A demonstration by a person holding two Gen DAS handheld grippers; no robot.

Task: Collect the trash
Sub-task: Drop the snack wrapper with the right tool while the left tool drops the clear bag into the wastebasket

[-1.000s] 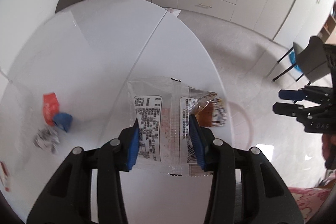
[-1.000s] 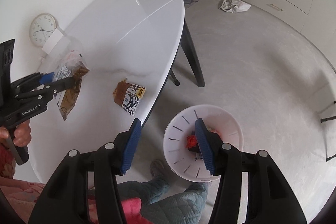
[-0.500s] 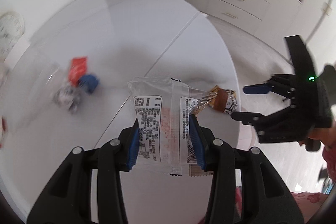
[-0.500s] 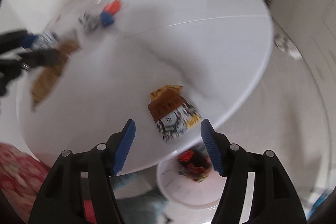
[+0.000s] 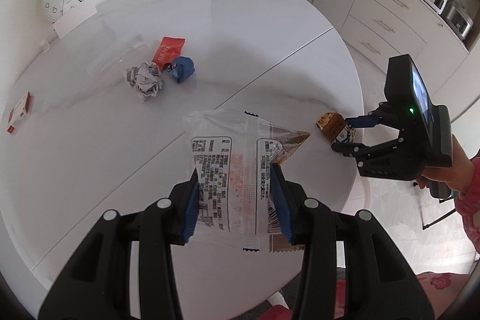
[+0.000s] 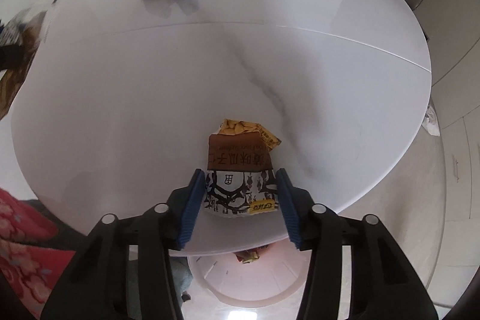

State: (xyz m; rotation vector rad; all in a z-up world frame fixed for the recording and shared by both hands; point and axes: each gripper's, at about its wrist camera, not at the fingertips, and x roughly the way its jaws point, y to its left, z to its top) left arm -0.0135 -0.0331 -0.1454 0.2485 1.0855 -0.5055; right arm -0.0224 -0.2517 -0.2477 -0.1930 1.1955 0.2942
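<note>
The white desk (image 5: 120, 158) fills both views. Under its near edge, at six o'clock in my right view, stands the pink bin (image 6: 249, 281). My left tool (image 5: 237, 200) pinches a clear wrapper (image 5: 231, 170) above the desk. My right tool (image 6: 240, 200) is spread around a brown snack packet (image 6: 240, 170) lying at the desk's edge, pads not touching it. At eleven o'clock lie crumpled paper (image 5: 145, 78), a red wrapper (image 5: 166, 50) and a blue wad (image 5: 181, 68).

Left gripper (image 5: 237, 200) clamped, right gripper (image 6: 240, 197) spread.
</note>
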